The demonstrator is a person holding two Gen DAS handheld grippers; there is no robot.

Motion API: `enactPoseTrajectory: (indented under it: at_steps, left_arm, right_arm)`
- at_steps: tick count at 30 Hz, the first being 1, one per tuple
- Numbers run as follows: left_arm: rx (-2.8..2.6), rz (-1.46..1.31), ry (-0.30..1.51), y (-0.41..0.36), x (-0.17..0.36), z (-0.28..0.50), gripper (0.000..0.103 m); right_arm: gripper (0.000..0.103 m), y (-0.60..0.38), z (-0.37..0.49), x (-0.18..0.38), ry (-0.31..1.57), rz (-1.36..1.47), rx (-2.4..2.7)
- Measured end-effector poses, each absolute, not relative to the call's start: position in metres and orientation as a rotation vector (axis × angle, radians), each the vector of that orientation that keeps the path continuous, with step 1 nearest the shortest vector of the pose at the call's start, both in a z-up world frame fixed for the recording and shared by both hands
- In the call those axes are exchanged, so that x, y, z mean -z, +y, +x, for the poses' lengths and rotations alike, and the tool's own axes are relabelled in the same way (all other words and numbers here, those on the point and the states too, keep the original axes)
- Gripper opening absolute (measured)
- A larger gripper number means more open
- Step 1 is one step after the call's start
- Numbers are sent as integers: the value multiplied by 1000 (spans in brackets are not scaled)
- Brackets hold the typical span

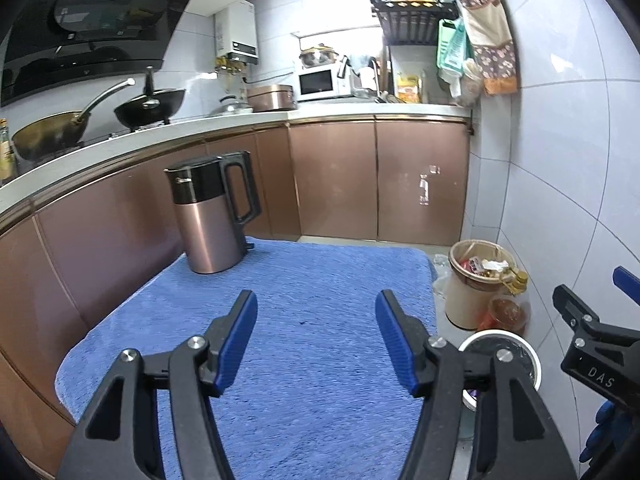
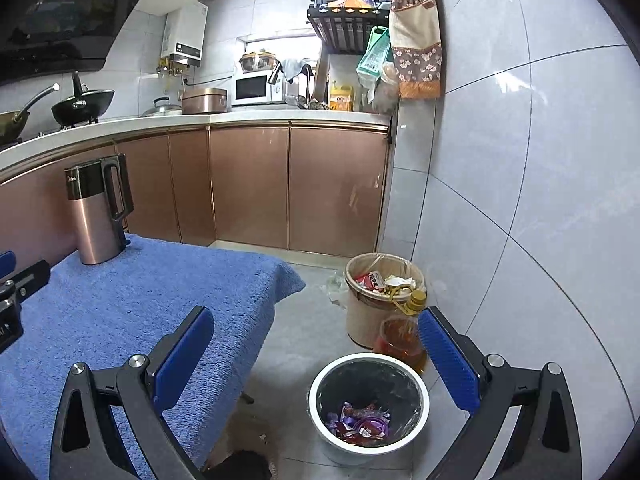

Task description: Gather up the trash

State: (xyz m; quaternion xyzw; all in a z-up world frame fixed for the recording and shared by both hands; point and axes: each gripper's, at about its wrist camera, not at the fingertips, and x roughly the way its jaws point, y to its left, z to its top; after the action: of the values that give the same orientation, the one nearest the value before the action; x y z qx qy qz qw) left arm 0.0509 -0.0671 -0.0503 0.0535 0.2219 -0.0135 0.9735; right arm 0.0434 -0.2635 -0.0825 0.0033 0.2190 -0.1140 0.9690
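Trash (image 2: 362, 424): crumpled purple and red wrappers, no single axis, in white bin (image 2: 316, 390); my right claw (image 2: 316, 356) and left claw (image 1: 316, 340) spread, empty.

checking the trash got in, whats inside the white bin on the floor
The white bin has a dark liner holding purple and red wrappers at the bottom. Anything beneath them is covered.

A worktop (image 2: 120, 320) covered by a blue towel (image 1: 304, 320) carries only a copper-and-black kettle (image 1: 212, 212), upright at its far left corner. On the grey floor (image 2: 296, 344) beside it stand a white bin (image 2: 368, 400) holding wrappers, a beige bin (image 2: 380, 300) and an oil bottle (image 2: 404, 340)
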Motion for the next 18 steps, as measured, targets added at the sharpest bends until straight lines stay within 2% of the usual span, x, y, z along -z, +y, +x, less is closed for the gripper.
enactPoseTrajectory:
  at_steps: [6,18]
  left_arm:
    - [-25,97,412,-52,41,35,70]
    - [-98,69,367,-26,28,11,72]
  right_arm:
    - [103,-258,35,77,424,7,221]
    - [103,-242,21,68,393,-10,193]
